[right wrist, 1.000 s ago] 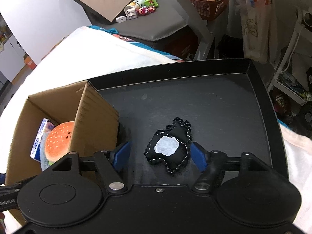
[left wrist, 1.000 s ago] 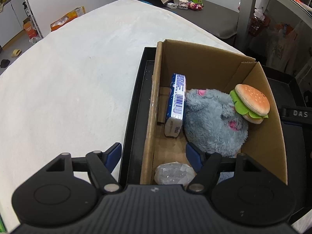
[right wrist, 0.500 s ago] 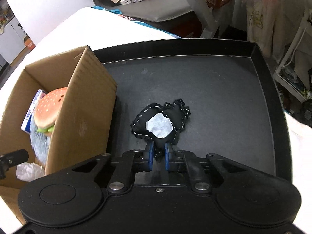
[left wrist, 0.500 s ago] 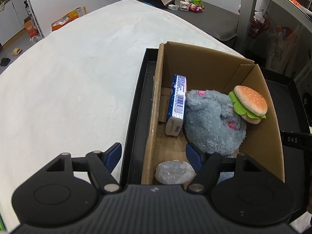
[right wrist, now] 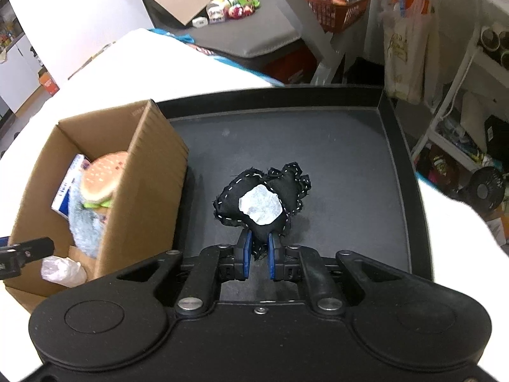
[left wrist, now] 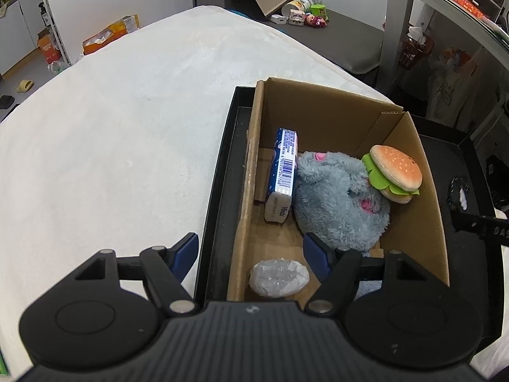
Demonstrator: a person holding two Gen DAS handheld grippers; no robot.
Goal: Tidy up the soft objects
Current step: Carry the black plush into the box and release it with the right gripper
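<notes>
From the left wrist, the left gripper (left wrist: pixel 249 251) waits wide open and empty over the cardboard box (left wrist: pixel 429 219). From the right wrist, the right gripper (right wrist: pixel 257 254) – open a second ago – now pinches the black stitched toy (right wrist: pixel 259 199) above the black tray (right wrist: pixel 350 146) – ready for the box.

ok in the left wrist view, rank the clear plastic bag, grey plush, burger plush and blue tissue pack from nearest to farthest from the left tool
1. Clear plastic bag: box's near corner, between the left tool's open fingers.
2. Grey plush: box middle, just past the right-hand finger.
3. Blue tissue pack along the box's left wall and burger plush against the right wall: too close to call.
</notes>
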